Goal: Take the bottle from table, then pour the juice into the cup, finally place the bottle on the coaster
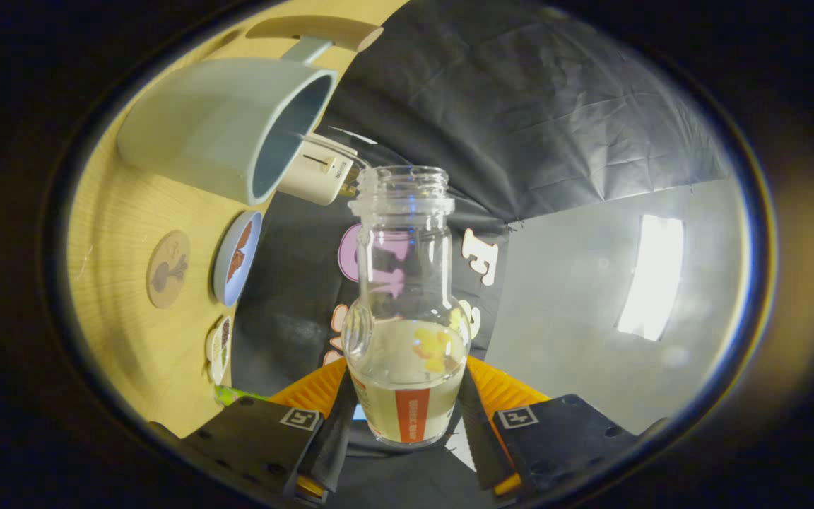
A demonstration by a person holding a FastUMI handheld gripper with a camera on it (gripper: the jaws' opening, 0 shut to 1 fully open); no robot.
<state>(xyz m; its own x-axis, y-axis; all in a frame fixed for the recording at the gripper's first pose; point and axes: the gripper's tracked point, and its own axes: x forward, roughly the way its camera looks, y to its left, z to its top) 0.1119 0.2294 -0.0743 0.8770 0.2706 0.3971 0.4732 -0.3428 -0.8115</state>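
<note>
Wooden table [124,233] against black cloth wall [520,106]

Handheld gripper [407,413] seen from its own fisheye camera.

Two dark, blocky finger carriers flank the bottom of the gripper view, each bearing a small square black-and-white marker tag on its upper inner corner. Small round screw holes dot the matte carrier faces. The fingers [319,389] rise from the carriers as wedge shapes with finely ribbed surfaces, and dark ridged strips run along their inner sides.
</note>
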